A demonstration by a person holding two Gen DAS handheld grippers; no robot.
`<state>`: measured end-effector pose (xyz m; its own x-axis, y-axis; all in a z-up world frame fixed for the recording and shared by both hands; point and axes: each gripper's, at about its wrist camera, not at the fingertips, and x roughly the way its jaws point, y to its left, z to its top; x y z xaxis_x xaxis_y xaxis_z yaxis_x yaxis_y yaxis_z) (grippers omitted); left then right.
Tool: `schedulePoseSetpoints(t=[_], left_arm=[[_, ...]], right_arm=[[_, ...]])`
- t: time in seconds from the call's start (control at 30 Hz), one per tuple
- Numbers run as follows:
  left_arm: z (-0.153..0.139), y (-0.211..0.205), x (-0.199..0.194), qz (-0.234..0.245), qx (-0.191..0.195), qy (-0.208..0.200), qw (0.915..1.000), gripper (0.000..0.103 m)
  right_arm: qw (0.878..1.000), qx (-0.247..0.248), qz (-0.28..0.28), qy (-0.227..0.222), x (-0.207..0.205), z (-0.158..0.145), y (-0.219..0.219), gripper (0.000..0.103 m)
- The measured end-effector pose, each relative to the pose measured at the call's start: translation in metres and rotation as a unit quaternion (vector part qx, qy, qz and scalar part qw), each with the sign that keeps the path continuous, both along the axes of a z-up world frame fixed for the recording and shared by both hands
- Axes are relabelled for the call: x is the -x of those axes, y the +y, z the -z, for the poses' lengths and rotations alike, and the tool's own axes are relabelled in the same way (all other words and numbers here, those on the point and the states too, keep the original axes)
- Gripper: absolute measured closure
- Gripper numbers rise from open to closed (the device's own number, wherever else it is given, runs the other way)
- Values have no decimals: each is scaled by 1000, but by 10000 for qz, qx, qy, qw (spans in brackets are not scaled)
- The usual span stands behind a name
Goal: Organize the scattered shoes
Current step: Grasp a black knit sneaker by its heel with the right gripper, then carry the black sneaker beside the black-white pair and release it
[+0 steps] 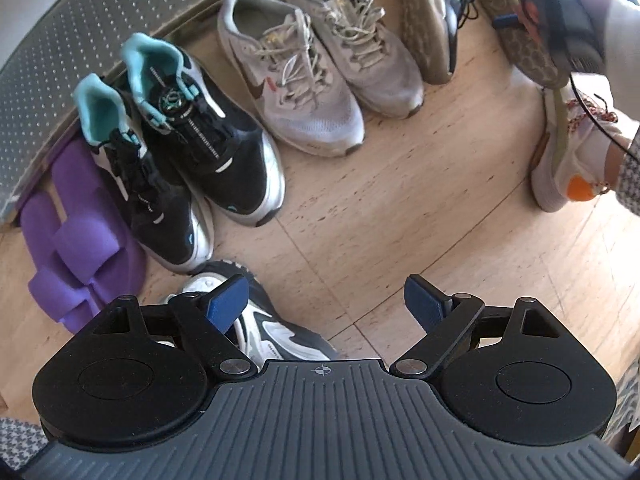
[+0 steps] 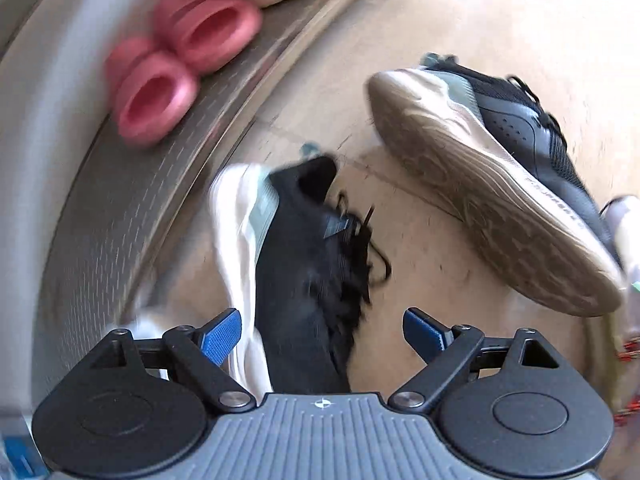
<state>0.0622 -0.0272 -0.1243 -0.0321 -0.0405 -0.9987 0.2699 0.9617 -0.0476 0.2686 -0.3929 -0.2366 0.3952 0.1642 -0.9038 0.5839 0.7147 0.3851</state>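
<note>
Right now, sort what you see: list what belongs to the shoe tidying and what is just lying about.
Job:
- black shoe between the open right tool
- black shoe on its side
- white-and-grey shoe by the open left tool
- lined up: teal-lined pair, grey pair

Lying about:
- purple foam piece
- pink rings

A: Daylight floods the left view from the upper right; the right gripper (image 1: pixel 560 20) there blurs against white glare; the floor (image 1: pixel 400 200) glows warm.

B: The right view smears badly; the pink slippers (image 2: pixel 176 64) and the black shoe (image 2: pixel 312 272) are streaked; fisheye bends the shelf edge (image 2: pixel 160 200); corners darken.
</note>
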Motion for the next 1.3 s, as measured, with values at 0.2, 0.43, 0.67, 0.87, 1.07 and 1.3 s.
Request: schedulePoseSetpoints(t=[0.2, 0.43, 0.67, 0.87, 1.07, 1.3], left_arm=[[5, 6, -1, -74, 46, 127, 9999, 14], [9, 15, 1, -163, -74, 193, 9997, 14], [-17, 19, 4, -131, -49, -209, 9997, 14], [-36, 42, 16, -471, -242, -538, 9971, 14], [-48, 85, 26, -1224, -555, -793, 9877, 14], [-52, 111, 46, -1809, -333, -669, 9807, 14]], right_arm=[[9949, -892, 435, -202, -12, 39, -6, 1], [9978, -229, -394, -474, -31, 25, 43, 15], [9885, 836, -1169, -467, -11, -37, 68, 20], [9758, 1200, -1724, 608, 68, -71, 74, 19], [9291, 1108, -3227, 1427, 180, -63, 128, 19], [9060, 1113, -3850, 1363, 243, -49, 205, 19]])
